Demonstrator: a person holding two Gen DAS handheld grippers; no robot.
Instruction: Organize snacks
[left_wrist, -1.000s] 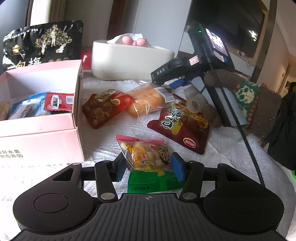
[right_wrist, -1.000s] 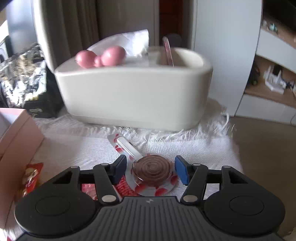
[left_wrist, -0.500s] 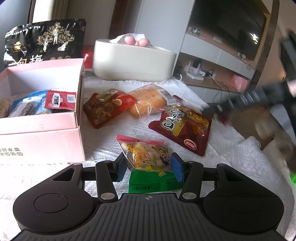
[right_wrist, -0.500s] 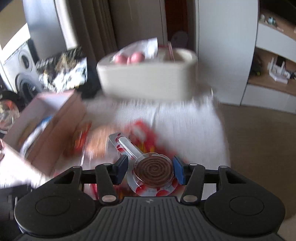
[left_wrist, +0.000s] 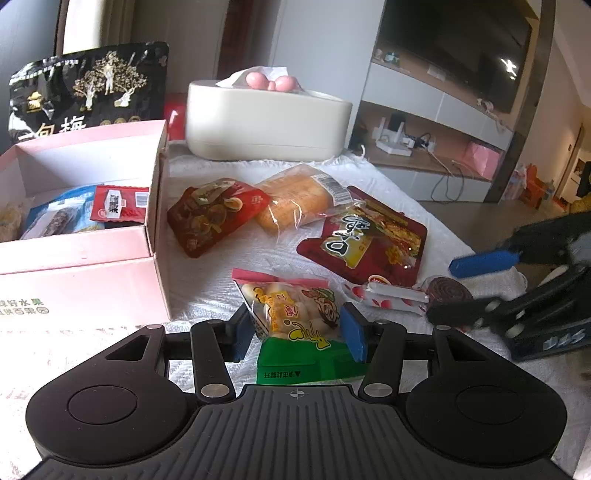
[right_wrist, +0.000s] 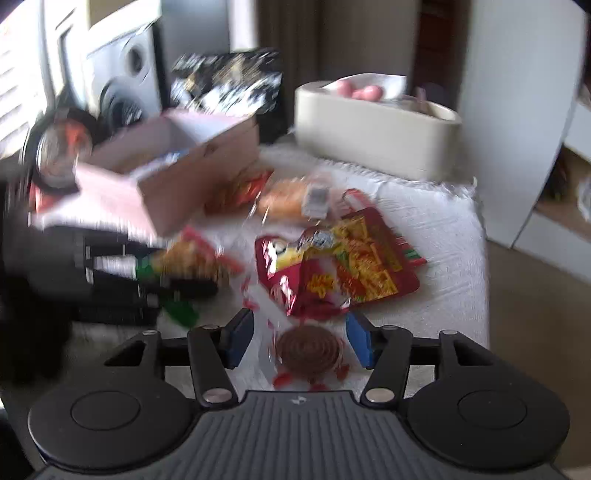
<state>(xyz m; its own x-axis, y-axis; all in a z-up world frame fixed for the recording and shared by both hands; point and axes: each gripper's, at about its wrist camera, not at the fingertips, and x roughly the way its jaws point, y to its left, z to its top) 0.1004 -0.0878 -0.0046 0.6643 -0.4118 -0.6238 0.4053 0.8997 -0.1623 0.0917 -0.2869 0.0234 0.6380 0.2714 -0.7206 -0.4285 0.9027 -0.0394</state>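
My left gripper (left_wrist: 298, 332) is shut on a yellow and green snack packet (left_wrist: 295, 314) low over the white cloth. The pink box (left_wrist: 85, 236), open and holding several snacks, stands to its left. My right gripper (right_wrist: 299, 343) has its blue pads apart around a brown spiral candy in a clear red-dotted wrapper (right_wrist: 308, 350); the pads do not touch it. That candy also shows in the left wrist view (left_wrist: 443, 291), at the right near the packet. A red pouch (left_wrist: 365, 240), a bread pack (left_wrist: 291, 199) and a dark red packet (left_wrist: 210, 214) lie on the cloth.
A cream tissue box (left_wrist: 266, 118) stands at the back of the table. A black and gold bag (left_wrist: 88, 92) stands behind the pink box. The table's right edge (right_wrist: 484, 258) drops to the floor. A TV cabinet (left_wrist: 436, 147) is at the right.
My right gripper has swung from the tissue box toward the near right of the table with the spiral candy, and its pads have opened wider. My left gripper has stayed put.
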